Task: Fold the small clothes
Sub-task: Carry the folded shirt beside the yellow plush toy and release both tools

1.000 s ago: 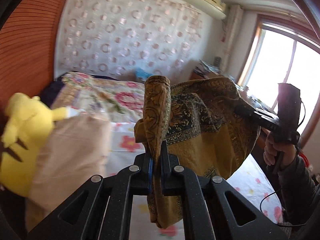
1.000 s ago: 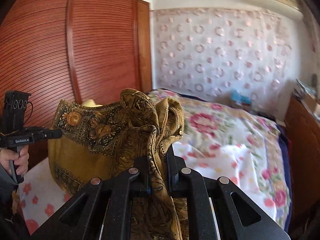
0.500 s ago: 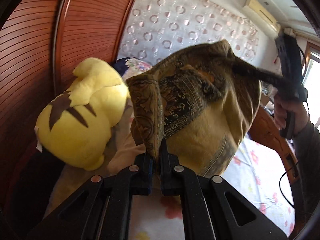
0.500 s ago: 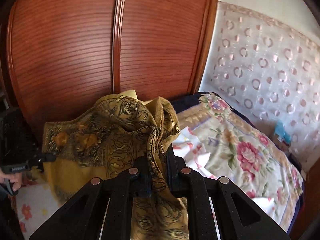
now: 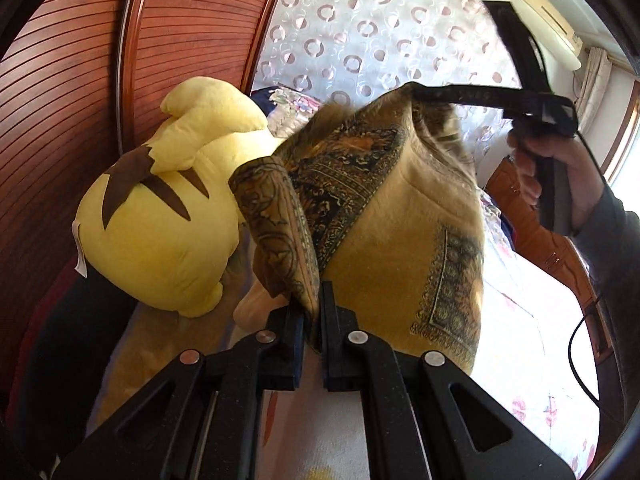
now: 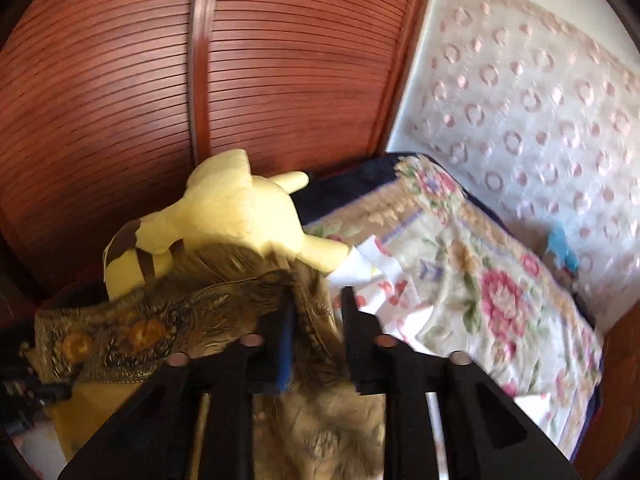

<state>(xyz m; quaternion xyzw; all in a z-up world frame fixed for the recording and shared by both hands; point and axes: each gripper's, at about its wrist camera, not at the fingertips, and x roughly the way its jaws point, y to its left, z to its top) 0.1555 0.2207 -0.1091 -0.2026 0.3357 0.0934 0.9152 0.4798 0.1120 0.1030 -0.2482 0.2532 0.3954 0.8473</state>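
Note:
A mustard-yellow garment with dark ornate borders hangs in the air over the bed. My left gripper is shut on one bunched edge of it. In the left wrist view the right gripper holds the opposite corner up high, gripped by a hand. In the right wrist view my right gripper has its jaws spread apart, with the garment blurred and draped over the left finger. The left gripper shows at that view's lower left edge.
A yellow plush toy lies at the left, against a red-brown slatted wardrobe. A floral quilt covers the bed beyond. A circle-patterned curtain hangs behind. A wooden cabinet stands at the right.
Both grippers swung left toward the wardrobe and the plush toy, carrying the garment. The right gripper's jaws, shut on the cloth before, now stand apart, and the cloth there blurs.

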